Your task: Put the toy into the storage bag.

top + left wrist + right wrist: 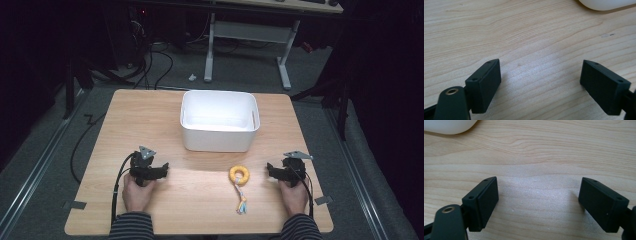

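Observation:
A yellow ring toy with a short multicoloured cord tail lies on the wooden table, in front of a white plastic bin. My left gripper rests near the table's front left, held in a hand, and my right gripper rests at the front right, just right of the ring. In the left gripper view the left gripper stands open over bare wood. The right gripper is likewise open in its own view, with nothing between the pads.
The white bin's rounded corner shows at the top of the left gripper view, and another corner at the top left of the right gripper view. Beyond the table are a desk frame, floor cables and dark surroundings.

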### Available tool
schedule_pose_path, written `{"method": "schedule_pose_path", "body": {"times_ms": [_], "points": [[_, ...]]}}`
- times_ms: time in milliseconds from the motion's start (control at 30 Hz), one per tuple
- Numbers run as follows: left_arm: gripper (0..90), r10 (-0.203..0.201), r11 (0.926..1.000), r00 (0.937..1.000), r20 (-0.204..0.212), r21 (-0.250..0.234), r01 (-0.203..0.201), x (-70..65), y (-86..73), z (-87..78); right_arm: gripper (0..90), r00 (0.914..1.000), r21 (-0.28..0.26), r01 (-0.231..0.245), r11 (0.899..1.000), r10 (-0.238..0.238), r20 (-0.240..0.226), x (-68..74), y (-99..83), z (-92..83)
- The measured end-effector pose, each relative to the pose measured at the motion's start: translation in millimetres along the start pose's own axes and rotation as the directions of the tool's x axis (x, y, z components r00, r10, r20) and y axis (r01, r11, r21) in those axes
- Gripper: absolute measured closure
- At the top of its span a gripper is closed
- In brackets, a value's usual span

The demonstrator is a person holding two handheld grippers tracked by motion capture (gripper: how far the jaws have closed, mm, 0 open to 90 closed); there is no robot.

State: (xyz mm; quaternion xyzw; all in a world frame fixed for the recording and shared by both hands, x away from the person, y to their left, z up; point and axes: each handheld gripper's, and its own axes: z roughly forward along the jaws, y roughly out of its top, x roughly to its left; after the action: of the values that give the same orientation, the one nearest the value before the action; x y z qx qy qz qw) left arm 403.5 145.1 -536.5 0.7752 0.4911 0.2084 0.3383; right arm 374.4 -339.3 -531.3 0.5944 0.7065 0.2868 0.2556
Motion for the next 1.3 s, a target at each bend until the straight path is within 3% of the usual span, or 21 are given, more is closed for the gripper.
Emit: {"method": "schedule_pose_path", "body": {"times_ms": [967,1300], "points": [[17.4,-0.002,1.0,1.0,0.0,-0.001,0.002,0.1,0.0,0.0,16.7,0.9996,0.003,0.02,1.0,-0.02,-0.018,1.2,-0.5,-0.9],[17.5,-0.002,1.0,1.0,0.0,-0.001,0.002,0.1,0.0,-0.1,31.8,0.9992,0.026,0.032,0.999,-0.031,-0.026,0.9,0.6,-7.1]]}}
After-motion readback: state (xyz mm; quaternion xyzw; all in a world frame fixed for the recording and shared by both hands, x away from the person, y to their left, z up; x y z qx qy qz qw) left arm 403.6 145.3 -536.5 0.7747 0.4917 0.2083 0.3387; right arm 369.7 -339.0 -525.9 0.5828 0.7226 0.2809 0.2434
